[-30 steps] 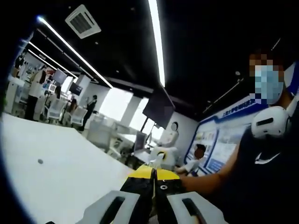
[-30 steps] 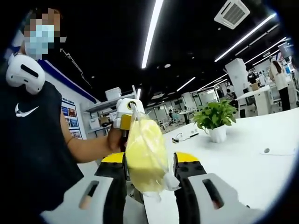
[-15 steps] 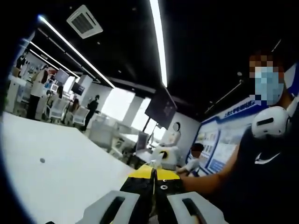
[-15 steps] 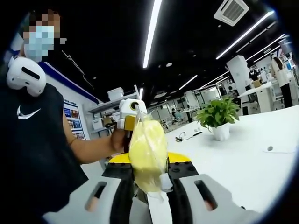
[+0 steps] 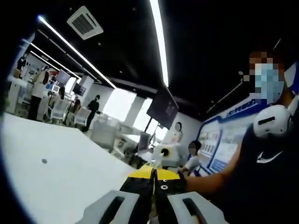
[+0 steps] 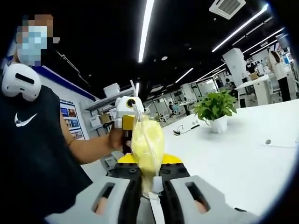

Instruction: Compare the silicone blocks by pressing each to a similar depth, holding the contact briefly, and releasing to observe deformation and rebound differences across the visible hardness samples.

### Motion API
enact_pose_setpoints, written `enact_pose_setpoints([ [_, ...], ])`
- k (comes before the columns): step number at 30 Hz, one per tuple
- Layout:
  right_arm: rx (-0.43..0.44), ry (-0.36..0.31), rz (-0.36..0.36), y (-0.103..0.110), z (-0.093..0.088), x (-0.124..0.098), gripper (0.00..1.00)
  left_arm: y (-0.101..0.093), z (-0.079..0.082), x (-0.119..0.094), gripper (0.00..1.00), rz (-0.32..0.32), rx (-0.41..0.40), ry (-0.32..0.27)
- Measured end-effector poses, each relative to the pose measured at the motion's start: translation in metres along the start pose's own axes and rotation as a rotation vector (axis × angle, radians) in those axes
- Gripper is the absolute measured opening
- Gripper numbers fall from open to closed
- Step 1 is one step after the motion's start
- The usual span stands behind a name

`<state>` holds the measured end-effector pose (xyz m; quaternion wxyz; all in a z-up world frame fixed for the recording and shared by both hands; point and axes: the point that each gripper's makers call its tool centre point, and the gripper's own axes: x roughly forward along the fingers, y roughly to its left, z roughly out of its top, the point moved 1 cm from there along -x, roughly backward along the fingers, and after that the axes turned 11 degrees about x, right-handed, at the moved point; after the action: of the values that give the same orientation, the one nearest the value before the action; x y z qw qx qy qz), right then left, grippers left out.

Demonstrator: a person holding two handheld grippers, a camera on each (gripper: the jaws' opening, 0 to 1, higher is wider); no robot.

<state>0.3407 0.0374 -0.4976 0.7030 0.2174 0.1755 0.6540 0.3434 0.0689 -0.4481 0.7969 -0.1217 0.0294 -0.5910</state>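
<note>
Right tool (image 6: 148,184) squeezed the bagged yellow silicone block (image 6: 147,148) | left tool (image 5: 154,186) closed, empty | advice: hold squeeze steady briefly, then release slowly.

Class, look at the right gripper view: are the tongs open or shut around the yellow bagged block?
Shut. The right tongs have their jaws pressed against the yellow block in its clear bag, pinching its lower end narrow, with no gap showing beside it.

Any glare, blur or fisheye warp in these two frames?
Left gripper view: ceiling light strip blows out white against a dark ceiling, straight lines bow, the background is soft. Right gripper view: white table is washed out, the yellow bagged block in the right claw looks soft-edged, its plastic slightly shiny.
</note>
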Motion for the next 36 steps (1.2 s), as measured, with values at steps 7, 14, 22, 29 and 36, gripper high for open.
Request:
enact_pose_setpoints([
  [7, 0.030, 0.009, 0.008, 0.001, -0.002, 0.002, 0.03, 0.001, -0.001, -0.002, 0.00, 0.005, -0.001, -0.008],
  [14, 0.005, 0.010, 0.030, 0.007, -0.002, 0.004, 0.02, -0.002, 0.000, -0.004, 0.00, -0.006, -0.016, -0.032],
  [22, 0.004, 0.022, 0.005, -0.002, -0.005, 0.006, 0.02, 0.004, -0.006, -0.005, 0.00, 0.017, 0.011, -0.005],
  [29, -0.005, 0.010, 0.044, -0.002, -0.002, 0.002, 0.03, 0.002, -0.003, 0.000, 0.00, 0.016, 0.092, 0.011],
  [36, -0.005, 0.028, 0.011, -0.006, -0.007, -0.001, 0.03, 0.004, -0.011, 0.003, 0.00, 0.043, 0.102, 0.022],
])
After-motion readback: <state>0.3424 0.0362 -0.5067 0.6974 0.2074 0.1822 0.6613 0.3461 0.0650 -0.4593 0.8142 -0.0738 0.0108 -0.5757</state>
